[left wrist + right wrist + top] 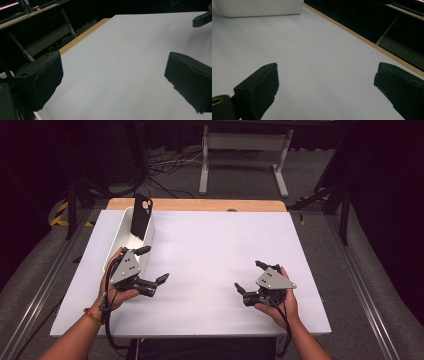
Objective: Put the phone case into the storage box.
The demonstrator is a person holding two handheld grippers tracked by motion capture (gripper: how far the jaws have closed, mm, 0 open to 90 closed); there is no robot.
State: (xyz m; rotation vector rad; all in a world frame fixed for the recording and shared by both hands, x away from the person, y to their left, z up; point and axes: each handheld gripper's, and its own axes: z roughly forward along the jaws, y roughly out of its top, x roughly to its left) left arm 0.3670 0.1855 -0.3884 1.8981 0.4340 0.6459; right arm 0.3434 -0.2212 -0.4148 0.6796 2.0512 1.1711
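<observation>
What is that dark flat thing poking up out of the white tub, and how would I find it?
Start at the white table; along its left edge lies a long white tub. Leaning upright at its far end is a black phone case, with a round camera hole near the top.

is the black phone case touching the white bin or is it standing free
Touching. The high view shows the black phone case standing inside the white bin, its lower end down in the bin and its top sticking up above the rim.

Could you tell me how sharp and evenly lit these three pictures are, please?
High view: bright white table, dark surroundings, slightly soft. Left gripper view: near jaws blurred, top corners dark. Right gripper view: jaws soft, white bin glaring pale.
</observation>
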